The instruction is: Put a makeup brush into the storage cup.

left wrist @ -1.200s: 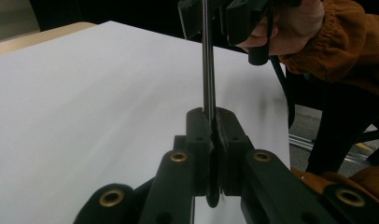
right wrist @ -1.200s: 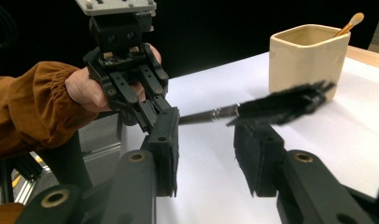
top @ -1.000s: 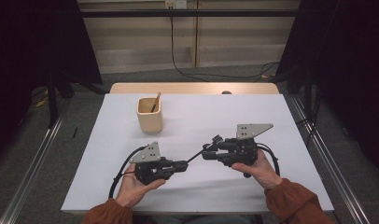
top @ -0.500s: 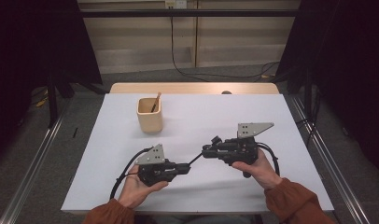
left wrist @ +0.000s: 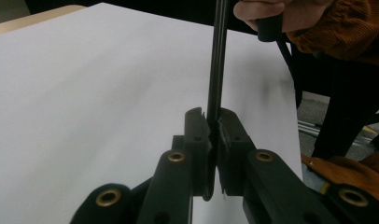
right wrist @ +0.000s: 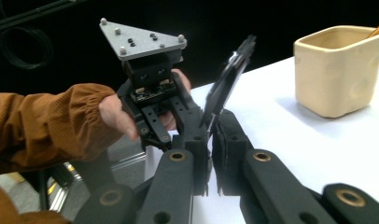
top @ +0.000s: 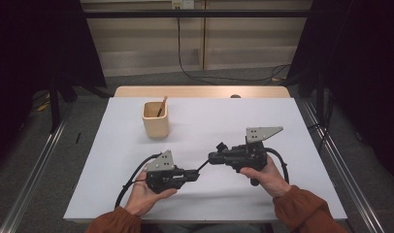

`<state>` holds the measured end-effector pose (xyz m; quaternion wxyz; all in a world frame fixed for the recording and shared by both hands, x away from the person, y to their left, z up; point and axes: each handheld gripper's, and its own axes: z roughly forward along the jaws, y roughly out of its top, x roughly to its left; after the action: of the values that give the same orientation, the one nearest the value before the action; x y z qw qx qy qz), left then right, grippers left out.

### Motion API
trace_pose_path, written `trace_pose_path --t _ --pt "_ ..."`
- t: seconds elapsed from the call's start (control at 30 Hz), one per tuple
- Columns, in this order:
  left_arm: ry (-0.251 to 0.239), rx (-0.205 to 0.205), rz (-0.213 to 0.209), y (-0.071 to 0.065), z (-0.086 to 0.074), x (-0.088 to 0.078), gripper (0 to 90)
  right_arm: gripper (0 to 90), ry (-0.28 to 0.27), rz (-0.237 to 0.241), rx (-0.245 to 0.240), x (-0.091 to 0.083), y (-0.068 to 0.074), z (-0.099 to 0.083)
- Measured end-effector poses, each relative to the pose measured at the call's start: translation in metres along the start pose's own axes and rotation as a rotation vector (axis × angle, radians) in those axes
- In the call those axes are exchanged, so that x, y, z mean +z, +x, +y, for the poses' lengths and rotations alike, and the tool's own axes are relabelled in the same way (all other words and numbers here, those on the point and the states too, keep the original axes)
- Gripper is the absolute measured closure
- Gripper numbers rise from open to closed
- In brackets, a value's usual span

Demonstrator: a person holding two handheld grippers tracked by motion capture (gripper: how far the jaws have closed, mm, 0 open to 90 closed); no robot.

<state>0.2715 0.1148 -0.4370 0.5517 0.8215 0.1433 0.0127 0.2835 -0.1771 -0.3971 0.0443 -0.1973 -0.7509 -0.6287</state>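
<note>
Two hand-held tongs share one thin black strip [top: 203, 166] above the near middle of a white-covered table [top: 234, 116]. In the high view the left tongs [top: 197, 174] point right and the right tongs [top: 212, 158] point left, tip toward tip, with the strip running at a slant between them, lower at its left end and higher at its right. The person's left hand [top: 141, 194] cups its tool from below at the near left; the right hand [top: 263, 174] holds its tool just to the right and slightly farther off. In the left gripper view the left tongs [left wrist: 213, 116] are clenched on the strip [left wrist: 217, 60], seen edge-on, which runs straight away toward the right hand [left wrist: 271, 9]; their jaws have just eased very slightly, yet both pads press on it. In the right gripper view the right tongs [right wrist: 211, 119] have just been closing and are clamped on the other end of the strip [right wrist: 229, 79], which rises tilted and ends in a ragged, toothed-looking edge; what kind of object it is cannot be told. A cream cup [top: 155, 121] with a wooden stick [top: 162, 106] leaning inside stands at the far left of the table, well apart from both tongs.
</note>
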Motion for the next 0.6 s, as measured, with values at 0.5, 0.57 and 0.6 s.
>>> trace_pose_path --t 0.5,0.57,0.6 --pt "-0.059 -0.035 0.091 0.001 0.001 -0.010 49.8 85.1 -0.010 -0.034 -0.009 -0.005 -0.001 0.007" --pt "-0.073 -0.046 0.115 0.001 0.002 -0.013 44.1 85.1 -0.009 -0.035 -0.010 -0.006 -0.001 0.007" --pt "-0.073 -0.047 0.124 0.002 0.002 -0.014 40.0 85.1 -0.009 -0.037 -0.009 -0.008 -0.001 0.008"
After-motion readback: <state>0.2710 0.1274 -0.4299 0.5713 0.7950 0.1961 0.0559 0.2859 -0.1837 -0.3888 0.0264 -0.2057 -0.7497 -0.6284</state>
